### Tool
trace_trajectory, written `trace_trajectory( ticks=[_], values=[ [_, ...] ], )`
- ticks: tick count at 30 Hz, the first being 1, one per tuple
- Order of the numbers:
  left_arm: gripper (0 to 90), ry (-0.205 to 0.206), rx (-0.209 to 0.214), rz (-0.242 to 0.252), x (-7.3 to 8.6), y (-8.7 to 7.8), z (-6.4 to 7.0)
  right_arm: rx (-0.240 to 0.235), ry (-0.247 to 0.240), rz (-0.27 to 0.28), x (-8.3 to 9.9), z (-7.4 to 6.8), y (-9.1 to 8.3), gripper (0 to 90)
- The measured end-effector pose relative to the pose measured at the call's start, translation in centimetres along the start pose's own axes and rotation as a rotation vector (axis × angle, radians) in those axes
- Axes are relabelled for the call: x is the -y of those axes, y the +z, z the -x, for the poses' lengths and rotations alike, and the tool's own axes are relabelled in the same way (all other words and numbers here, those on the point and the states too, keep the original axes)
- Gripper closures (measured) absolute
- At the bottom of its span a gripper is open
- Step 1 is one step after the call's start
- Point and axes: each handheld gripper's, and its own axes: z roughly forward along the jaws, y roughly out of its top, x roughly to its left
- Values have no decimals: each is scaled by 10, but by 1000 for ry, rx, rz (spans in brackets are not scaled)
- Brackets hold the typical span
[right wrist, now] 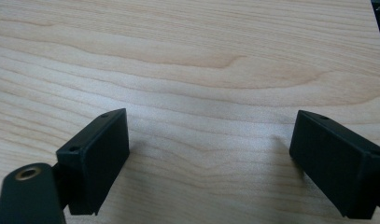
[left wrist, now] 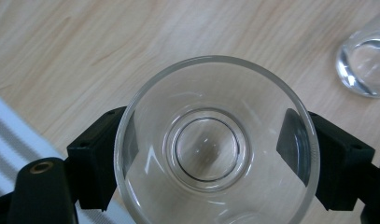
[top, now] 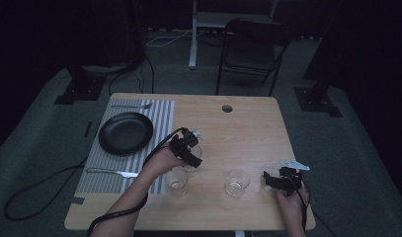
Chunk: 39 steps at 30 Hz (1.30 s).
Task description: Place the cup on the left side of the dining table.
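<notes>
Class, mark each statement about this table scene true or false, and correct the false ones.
1. The left gripper has a clear glass between its jaws. True.
2. The right gripper holds a glass. False: its jaws stand open over bare table.
3. The black plate lies on the striped placemat. True.
4. Three glasses show in the high view. True.
5. The fork lies on the plate. False: it lies on the placemat beyond it.
</notes>
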Motion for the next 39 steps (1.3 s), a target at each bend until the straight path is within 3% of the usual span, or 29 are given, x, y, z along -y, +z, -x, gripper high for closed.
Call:
trace_trajectory(
  ticks=[5, 14, 15, 17, 20, 24, 33, 39],
  values=[
    [182, -10, -24, -9, 5, -6, -10, 0, -1, 0, 0, 0, 0, 116],
    [181, -76, -71, -15, 21, -22, -34, 0, 0, 0, 0, 0, 0, 116],
    [181, -97, -84, -15, 27, -24, -40, 0, -1, 0, 0, 0, 0, 116],
    [181, -97, -84, -15, 27, -24, -40, 0, 0, 0, 0, 0, 0, 116],
    [181, -121, -108, -41, 40, -26, -51, 0, -1, 0, 0, 0, 0, 116],
    [181, -150, -125, -40, 53, -28, -59, 0, -1, 0, 0, 0, 0, 116],
    [181, -196, -148, -70, 79, -30, -78, 0, -1, 0, 0, 0, 0, 116],
    [182, -220, -125, -62, 90, -31, -88, 0, -1, 1, 0, 0, 0, 116]
  ],
)
